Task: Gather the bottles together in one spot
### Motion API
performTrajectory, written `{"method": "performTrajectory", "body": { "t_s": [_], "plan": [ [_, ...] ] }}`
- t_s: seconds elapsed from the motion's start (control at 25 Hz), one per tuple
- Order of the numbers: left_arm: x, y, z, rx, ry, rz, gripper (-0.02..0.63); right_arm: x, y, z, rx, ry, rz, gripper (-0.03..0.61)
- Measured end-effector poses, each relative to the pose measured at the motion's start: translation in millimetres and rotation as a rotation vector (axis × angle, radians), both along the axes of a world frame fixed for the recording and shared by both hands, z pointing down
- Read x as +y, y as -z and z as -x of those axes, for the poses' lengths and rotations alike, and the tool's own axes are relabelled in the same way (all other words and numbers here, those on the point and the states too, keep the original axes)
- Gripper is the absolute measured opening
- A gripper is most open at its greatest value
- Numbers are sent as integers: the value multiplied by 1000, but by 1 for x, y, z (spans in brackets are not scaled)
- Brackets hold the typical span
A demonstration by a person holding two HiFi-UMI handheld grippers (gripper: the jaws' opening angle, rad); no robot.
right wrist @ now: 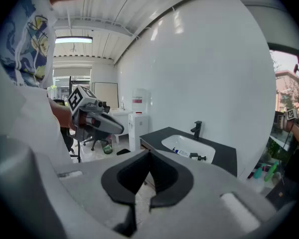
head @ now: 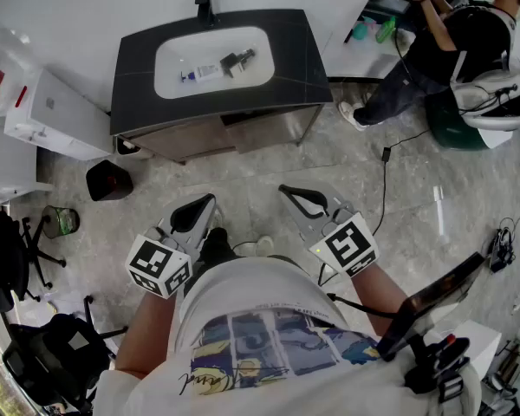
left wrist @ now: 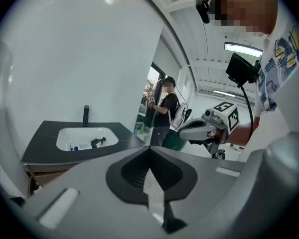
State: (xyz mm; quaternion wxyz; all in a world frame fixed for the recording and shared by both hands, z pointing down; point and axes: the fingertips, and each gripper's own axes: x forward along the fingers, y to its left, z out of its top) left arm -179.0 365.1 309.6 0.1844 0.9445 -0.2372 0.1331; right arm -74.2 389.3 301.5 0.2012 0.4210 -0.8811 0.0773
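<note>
Bottles, a white one with a blue cap and a dark one just beside it, lie in the white basin of a dark vanity, well ahead of both grippers. Left gripper and right gripper hang side by side, jaws pressed together on nothing.

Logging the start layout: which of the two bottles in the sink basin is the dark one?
The dark bottle lies at the right of the basin in the head view; the white bottle left of it has a blue end.
</note>
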Motion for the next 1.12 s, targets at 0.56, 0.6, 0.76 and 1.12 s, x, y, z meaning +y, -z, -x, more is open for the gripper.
{"method": "performTrajectory", "body": {
  "t_s": [0.56,0.6,0.76,1.12],
  "plan": [
    [-94,-7,33,-20,-83,-21,3,-90,-2,43,-21,-57,32,0],
    [-100,-6,34,-20,-88,-29,3,-95,-3,45,-29,-66,38,0],
    [-123,-6,43,0,-114,-31,35,-116,-6,59,-25,-89,44,2],
    [-175,-8,66,20,-198,-45,87,-158,-4,78,-5,-216,37,84]
  ]
}}
